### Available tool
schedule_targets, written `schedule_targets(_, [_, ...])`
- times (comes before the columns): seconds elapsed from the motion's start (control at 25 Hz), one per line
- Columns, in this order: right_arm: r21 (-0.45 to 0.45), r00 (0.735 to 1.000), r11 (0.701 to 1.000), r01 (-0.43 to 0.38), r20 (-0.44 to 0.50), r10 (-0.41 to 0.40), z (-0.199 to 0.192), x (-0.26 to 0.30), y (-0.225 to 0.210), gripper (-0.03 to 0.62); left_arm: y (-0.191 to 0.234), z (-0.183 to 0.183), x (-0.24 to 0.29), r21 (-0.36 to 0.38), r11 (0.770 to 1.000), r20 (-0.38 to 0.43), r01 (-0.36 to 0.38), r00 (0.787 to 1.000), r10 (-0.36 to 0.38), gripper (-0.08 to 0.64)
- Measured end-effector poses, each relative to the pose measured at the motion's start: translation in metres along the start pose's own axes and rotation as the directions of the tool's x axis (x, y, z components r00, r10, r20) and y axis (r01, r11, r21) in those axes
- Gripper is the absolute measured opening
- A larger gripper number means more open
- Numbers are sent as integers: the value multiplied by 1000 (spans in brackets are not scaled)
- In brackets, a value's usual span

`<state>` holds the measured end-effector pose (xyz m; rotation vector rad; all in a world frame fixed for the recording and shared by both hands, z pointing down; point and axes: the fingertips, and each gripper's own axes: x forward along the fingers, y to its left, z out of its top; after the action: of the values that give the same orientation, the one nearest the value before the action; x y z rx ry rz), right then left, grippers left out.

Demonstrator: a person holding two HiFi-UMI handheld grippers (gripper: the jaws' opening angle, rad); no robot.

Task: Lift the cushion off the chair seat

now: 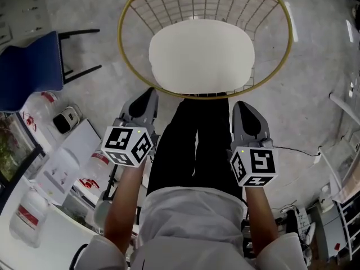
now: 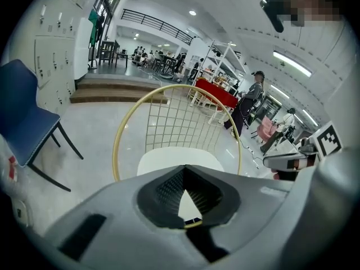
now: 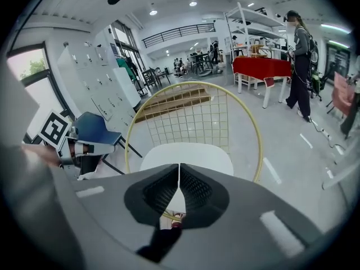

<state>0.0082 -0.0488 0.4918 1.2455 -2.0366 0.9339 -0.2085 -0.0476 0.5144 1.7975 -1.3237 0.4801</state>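
Cushion (image 1: 201,57) is lying untouched on the chair (image 1: 202,97) seat. I am holding the left tongs (image 1: 149,93) and right tongs (image 1: 241,106) closed, empty, short of it; the whole lift is waiting.

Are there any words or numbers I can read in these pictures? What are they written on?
No text here can be read.
Red labels on the plastic bottles: too blurred to read.
White box: a picture on it, no words I can make out.
Marker cubes: black and white square patterns, not letters.
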Motion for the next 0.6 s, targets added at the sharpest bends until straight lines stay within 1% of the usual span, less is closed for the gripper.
schedule_targets(0.2, [3,1000,1000,4,-11,-4,-10,13,-9,15,7,-6,18,-3,1000,-17,-14,1000,14,3])
schedule_targets(0.36, [8,1000,1000,24,-11,-24,-12,26,-20,21,9,-10,33,-14,1000,-24,-19,1000,18,3])
schedule_targets(0.6, [16,999,1000,26,-37,-26,-21,51,-36,28,14,-23,56,-22,999,-49,-24,999,23,3])
